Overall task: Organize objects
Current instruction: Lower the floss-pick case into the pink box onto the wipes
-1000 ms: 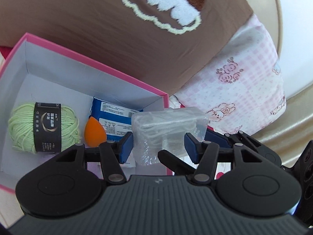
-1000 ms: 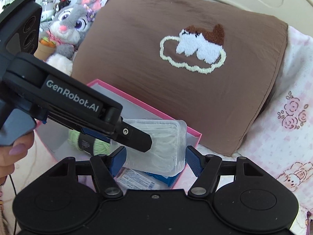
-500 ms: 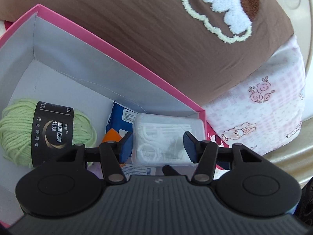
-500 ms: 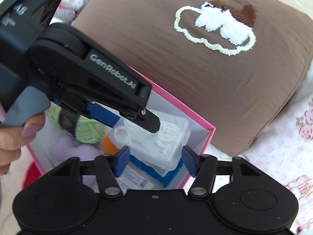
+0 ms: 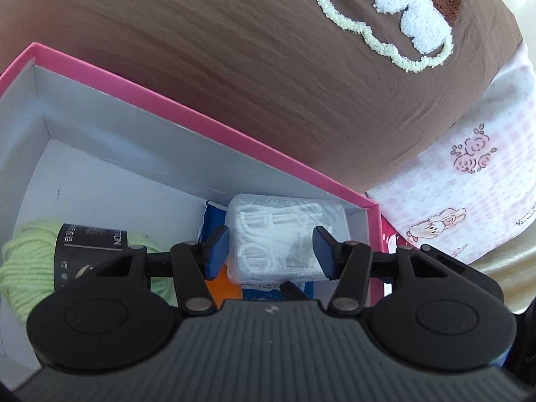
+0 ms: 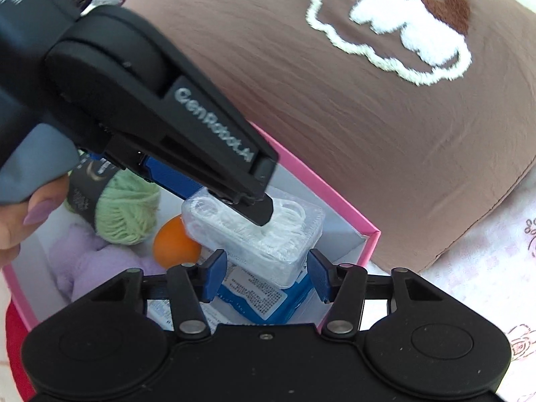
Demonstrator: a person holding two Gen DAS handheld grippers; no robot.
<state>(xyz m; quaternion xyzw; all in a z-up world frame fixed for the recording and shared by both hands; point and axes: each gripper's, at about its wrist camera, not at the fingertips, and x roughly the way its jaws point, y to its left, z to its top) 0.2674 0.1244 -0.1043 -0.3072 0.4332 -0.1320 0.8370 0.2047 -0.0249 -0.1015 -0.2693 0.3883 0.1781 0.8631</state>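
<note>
Clear plastic case of white floss picks (image 5: pixel 287 237) sits inside the pink cardboard box with a white interior (image 5: pixel 187 110), at its right end, resting on top of a blue packet with a printed label (image 6: pixel 264 305). The left tongs (image 5: pixel 271 249) straddle the case with both blue pads just beside its sides; in the left wrist view small gaps show, so the tongs look released, though I cannot tell if a pad touches. Seen from the right wrist, the left tongs (image 6: pixel 234 197) reach down over the case's top. The right tongs (image 6: pixel 263 276) hover released above the box's near end, gripping nothing. Beside the case lie an orange teardrop sponge (image 6: pixel 174 243), a green yarn ball with a black band (image 6: pixel 129 207) and a lilac fluffy cloth (image 6: pixel 87 268). Behind the box stands a brown pillow with an embroidered cloud (image 5: pixel 301 67).
</note>
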